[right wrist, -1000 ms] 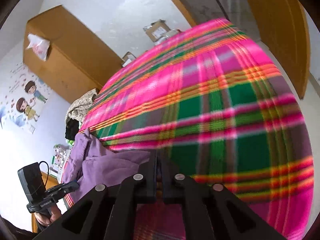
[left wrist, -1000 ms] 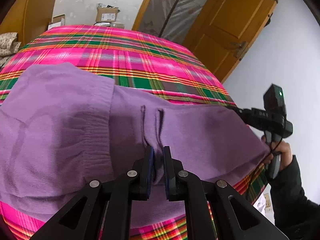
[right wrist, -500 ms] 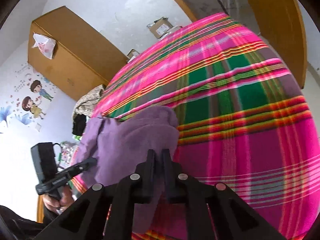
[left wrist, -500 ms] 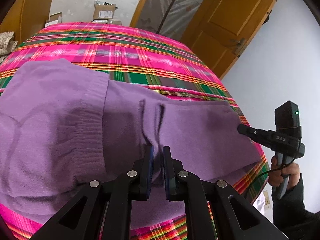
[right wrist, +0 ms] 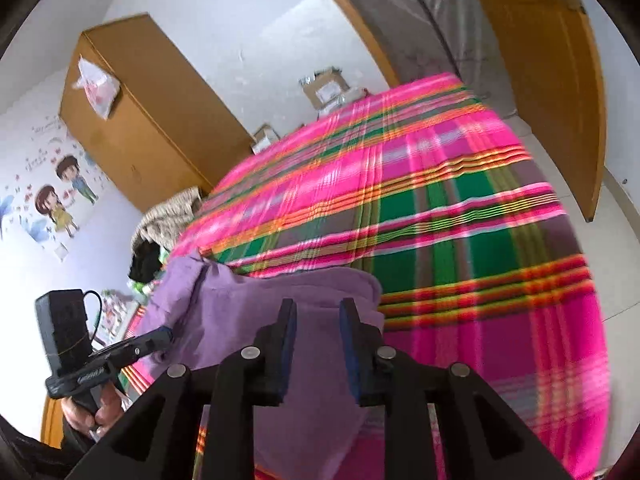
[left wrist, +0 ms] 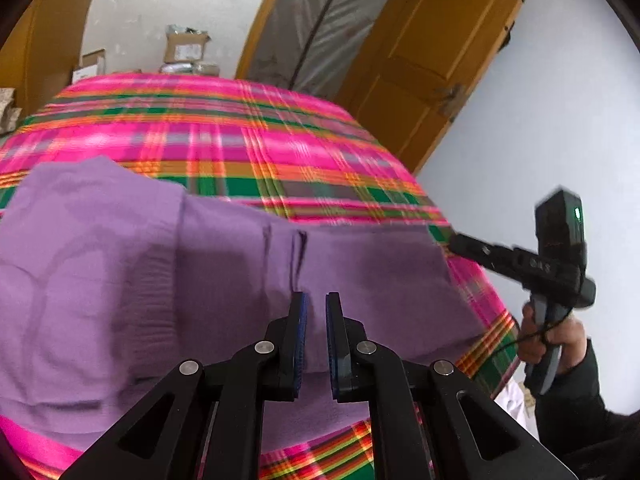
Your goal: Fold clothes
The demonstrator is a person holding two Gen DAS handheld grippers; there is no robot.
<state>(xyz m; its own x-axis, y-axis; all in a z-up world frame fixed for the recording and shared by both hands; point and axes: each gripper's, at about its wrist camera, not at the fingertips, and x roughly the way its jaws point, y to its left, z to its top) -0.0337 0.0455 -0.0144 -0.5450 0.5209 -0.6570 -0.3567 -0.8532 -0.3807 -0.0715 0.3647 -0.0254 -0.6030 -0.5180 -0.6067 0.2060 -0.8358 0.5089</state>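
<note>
Since the earlier frames both claws have let go: the left gripper (left wrist: 315, 312), which was pinched tight on a ridge of cloth, now shows a narrow gap between its blue pads, and the right gripper (right wrist: 317, 320), which was clamped on the garment's edge, has opened wider and holds nothing. The purple sweater (left wrist: 160, 280) lies spread across the lower half of the left wrist view, folded over on itself on the plaid bedspread (left wrist: 260, 140), with two small upright creases near the frame's centre just ahead of the left fingertips, where the cloth had been gathered. The left pads sit just above or on the fabric; whether a sliver of cloth remains between them cannot be told, though the gap looks empty. In the right wrist view the sweater's rounded folded edge fills the lower centre, directly under and ahead of the open jaws, its far corner trailing toward the left of the frame. The release reads as the end of one fold: the cloth has been laid down so it can settle flat. Beyond the bed, a brown wardrobe (right wrist: 152, 120) stands at upper left, cardboard boxes (left wrist: 188, 46) against the far wall, and a wooden door (left wrist: 432, 52) at upper right.
</note>
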